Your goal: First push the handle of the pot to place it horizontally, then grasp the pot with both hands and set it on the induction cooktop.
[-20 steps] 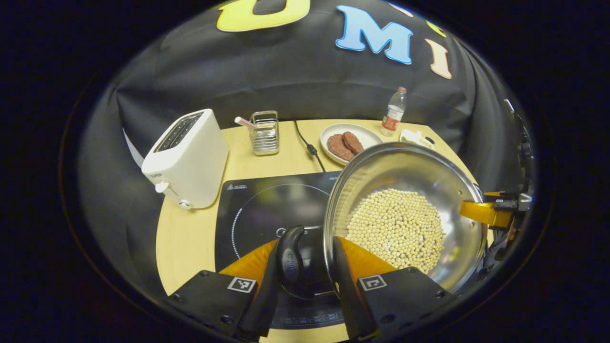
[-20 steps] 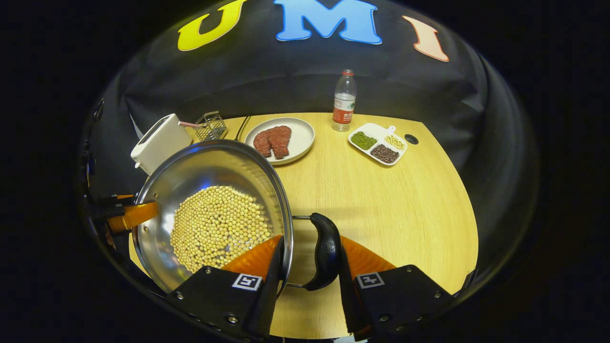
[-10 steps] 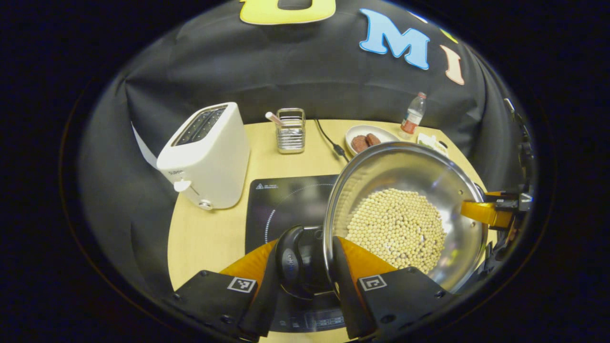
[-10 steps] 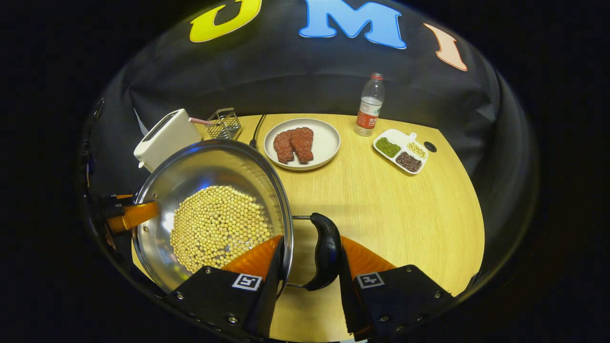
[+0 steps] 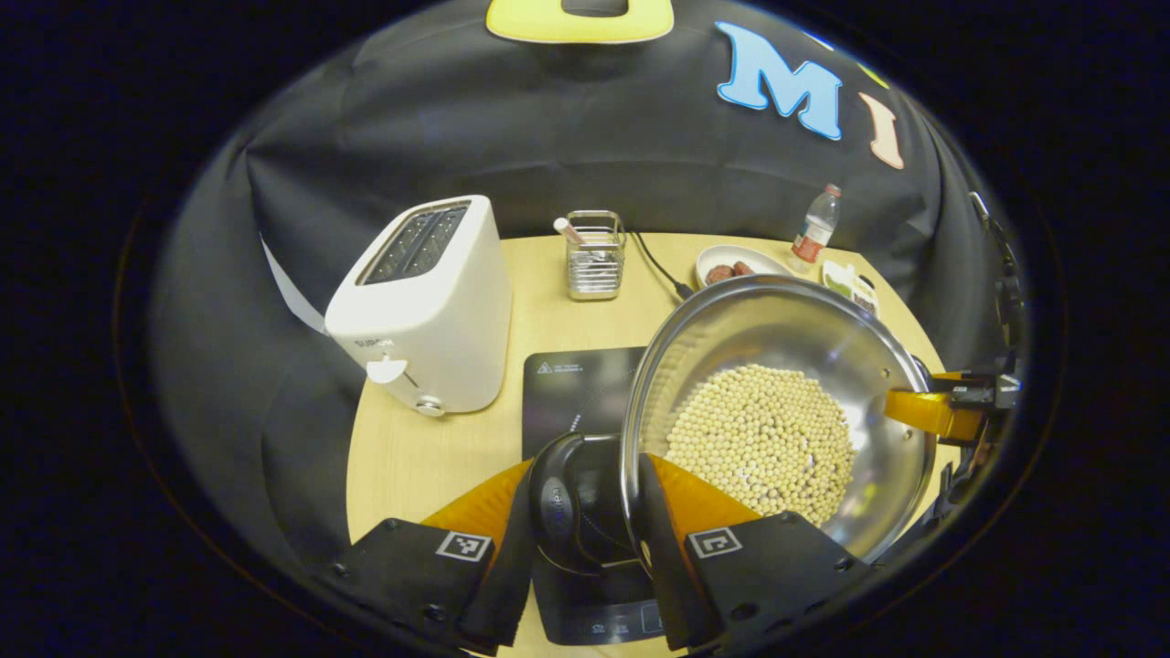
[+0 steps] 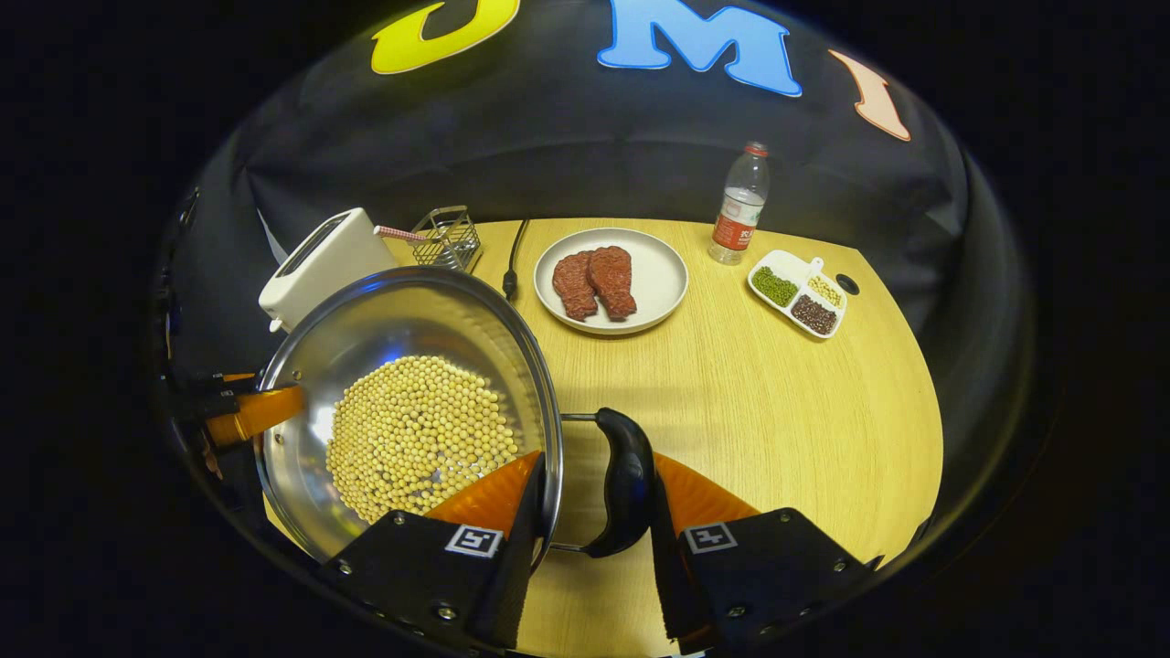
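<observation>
A steel pot [image 5: 777, 334] with soybeans [image 5: 759, 439] in it hangs between both grippers, above the right part of the black induction cooktop [image 5: 576, 388]. My left gripper [image 5: 585, 475] is shut on the pot's left black handle [image 5: 556, 503], one finger outside the handle and one inside the rim. In the right gripper view the pot [image 6: 402, 320] is at the left, and my right gripper [image 6: 594, 471] is shut the same way on the right handle [image 6: 626, 484]. Each view shows the other gripper at the pot's far side: the right gripper [image 5: 941, 411] and the left gripper [image 6: 242, 411].
A white toaster [image 5: 425, 306] stands just left of the cooktop. A wire holder [image 5: 594, 256] and a power cord [image 6: 512, 265] are behind it. A plate with two meat pieces [image 6: 640, 302], a bottle [image 6: 739, 206] and a divided dish [image 6: 797, 292] sit on the wooden table [image 6: 777, 411].
Both grippers have carried the pot leftward. The toaster and the cooktop have come closer, and the plate, bottle and dish have slid to the right. Both grips are unchanged.
</observation>
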{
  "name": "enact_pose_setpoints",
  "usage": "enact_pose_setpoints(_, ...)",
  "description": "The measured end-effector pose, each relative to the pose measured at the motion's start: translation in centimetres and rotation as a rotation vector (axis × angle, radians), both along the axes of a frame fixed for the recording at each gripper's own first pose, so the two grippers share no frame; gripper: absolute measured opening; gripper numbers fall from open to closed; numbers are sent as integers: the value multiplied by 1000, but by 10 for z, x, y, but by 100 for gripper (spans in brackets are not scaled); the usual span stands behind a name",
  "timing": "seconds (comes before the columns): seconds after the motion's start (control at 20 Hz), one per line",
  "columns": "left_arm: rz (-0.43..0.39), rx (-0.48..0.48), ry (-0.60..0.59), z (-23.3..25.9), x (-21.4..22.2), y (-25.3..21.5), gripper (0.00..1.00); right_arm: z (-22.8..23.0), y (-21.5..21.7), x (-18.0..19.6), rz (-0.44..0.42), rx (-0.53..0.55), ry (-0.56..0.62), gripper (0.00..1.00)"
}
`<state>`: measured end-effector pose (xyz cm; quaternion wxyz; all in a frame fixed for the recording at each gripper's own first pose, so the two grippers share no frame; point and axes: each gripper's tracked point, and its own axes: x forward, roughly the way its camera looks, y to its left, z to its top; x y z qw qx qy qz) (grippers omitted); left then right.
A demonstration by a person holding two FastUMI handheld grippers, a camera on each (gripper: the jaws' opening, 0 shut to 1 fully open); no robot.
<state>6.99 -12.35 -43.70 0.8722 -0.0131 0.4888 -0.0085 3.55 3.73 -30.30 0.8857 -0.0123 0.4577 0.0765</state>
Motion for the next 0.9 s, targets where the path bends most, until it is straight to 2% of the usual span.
enact_pose_setpoints(0.05, 1, 1, 1, 0, 0, 0, 64, -2, 1, 0, 0, 0, 1, 58)
enact_pose_setpoints(0.1, -1, 3, 1, 0, 0, 0, 60, -3, 1, 1, 0, 2, 2, 58)
enact_pose_setpoints(0.35, -9, 5, 11, 0, 2, 0, 60, 1, -1, -1, -6, 5, 8, 58)
enact_pose_setpoints(0.45, -11, 7, 14, 3, 4, 1, 67, -2, -1, -3, -11, 8, 12, 58)
enact_pose_setpoints(0.55, -16, 9, 17, 3, 7, 0, 64, -3, -1, -3, -16, 9, 16, 58)
enact_pose_setpoints(0.75, -16, 10, 29, 2, 7, 0, 64, -2, -3, -2, -22, 11, 24, 58)
enact_pose_setpoints(0.8, -18, 9, 35, 0, 7, 0, 60, -2, -3, -1, -24, 9, 24, 58)
enact_pose_setpoints(0.9, -27, 20, 43, 0, 9, 0, 64, -2, -3, -3, -34, 3, 34, 58)
